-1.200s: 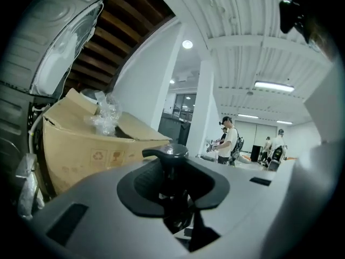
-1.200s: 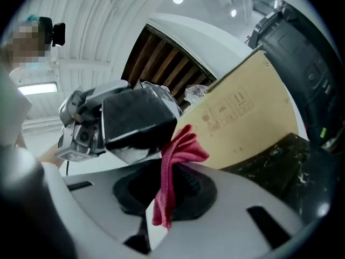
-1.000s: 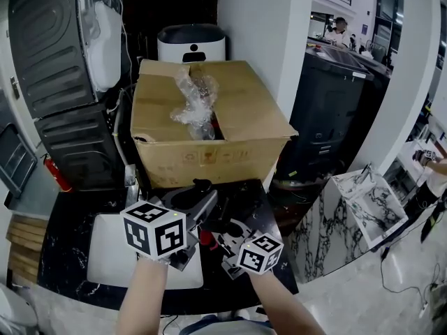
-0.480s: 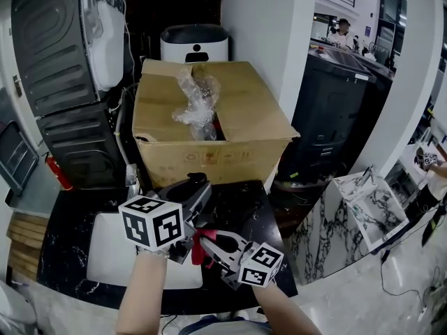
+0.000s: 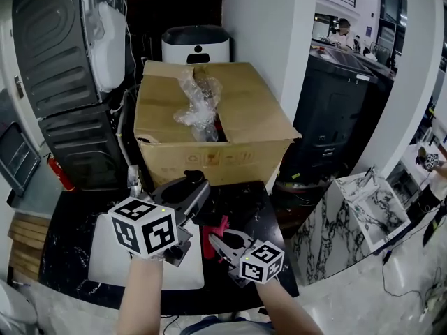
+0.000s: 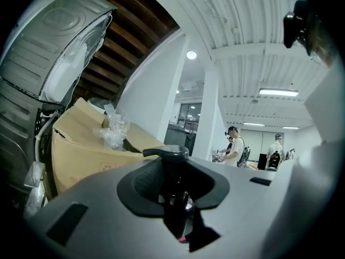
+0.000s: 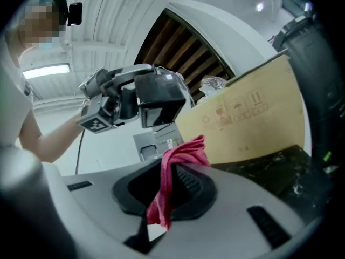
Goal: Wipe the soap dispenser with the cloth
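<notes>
My left gripper (image 5: 188,195) points level over the black counter and is shut on the dark soap dispenser (image 5: 193,179). The dispenser's black pump head (image 6: 166,154) sticks up between the jaws in the left gripper view. My right gripper (image 5: 214,240) is just right of it and shut on a red cloth (image 5: 218,226). In the right gripper view the cloth (image 7: 178,158) hangs bunched from the jaws, a short gap from the left gripper (image 7: 157,102) and the grey body (image 7: 156,142) under it. The cloth does not touch the dispenser.
A large open cardboard box (image 5: 209,145) with crumpled plastic wrap (image 5: 199,103) stands right behind the grippers. A white basin (image 5: 105,257) is set in the black counter (image 5: 70,222) at left. A marbled panel (image 5: 370,204) lies lower right. People stand far back.
The left gripper with the dispenser has risen a little and shifted left. The right gripper has drawn the red cloth away to the right, off the dispenser.
</notes>
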{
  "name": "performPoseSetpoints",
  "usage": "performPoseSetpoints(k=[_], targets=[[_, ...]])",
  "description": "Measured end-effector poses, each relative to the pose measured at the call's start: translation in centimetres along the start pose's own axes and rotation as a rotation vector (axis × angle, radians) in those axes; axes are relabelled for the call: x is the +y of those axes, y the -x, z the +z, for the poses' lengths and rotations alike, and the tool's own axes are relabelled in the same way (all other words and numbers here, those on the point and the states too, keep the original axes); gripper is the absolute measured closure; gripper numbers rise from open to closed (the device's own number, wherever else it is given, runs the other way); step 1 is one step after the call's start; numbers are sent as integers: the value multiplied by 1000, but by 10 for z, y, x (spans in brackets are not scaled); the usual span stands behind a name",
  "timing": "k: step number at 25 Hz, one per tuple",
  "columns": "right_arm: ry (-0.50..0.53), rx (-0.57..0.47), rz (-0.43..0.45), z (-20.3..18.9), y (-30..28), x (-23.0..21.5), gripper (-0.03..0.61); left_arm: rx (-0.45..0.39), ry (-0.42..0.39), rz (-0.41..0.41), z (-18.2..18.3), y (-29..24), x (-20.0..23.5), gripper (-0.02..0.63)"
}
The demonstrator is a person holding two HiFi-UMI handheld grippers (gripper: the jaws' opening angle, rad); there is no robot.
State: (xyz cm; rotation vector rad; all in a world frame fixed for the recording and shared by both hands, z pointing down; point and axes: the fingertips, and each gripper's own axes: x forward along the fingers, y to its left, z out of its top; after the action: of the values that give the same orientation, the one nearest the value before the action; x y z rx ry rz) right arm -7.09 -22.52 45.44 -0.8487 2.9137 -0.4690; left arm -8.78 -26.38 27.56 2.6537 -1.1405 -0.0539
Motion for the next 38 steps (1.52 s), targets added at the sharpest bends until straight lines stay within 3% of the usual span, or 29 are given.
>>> performPoseSetpoints(k=[3, 9, 15, 24, 28, 33, 38], targets=[[26, -64, -20, 18, 2, -14, 532, -4, 17, -9, 1, 4, 0, 506], [118, -163, 26, 60, 7, -12, 532, 11, 28, -16, -4, 4, -1, 506], [117, -141, 52, 58, 7, -4, 532, 0, 43, -3, -5, -1, 5, 506], [172, -100, 173, 50, 22, 39, 532, -4, 29, 43, -7, -15, 17, 505], [158, -73, 203, 45, 27, 44, 532, 0, -74, 76, -18, -23, 15, 505], [197, 69, 228, 32, 44, 39, 531, -11, -199, 67, -36, -25, 10, 506], [184, -30, 228, 78, 72, 29, 531, 80, -424, 50, -76, -24, 1, 506]])
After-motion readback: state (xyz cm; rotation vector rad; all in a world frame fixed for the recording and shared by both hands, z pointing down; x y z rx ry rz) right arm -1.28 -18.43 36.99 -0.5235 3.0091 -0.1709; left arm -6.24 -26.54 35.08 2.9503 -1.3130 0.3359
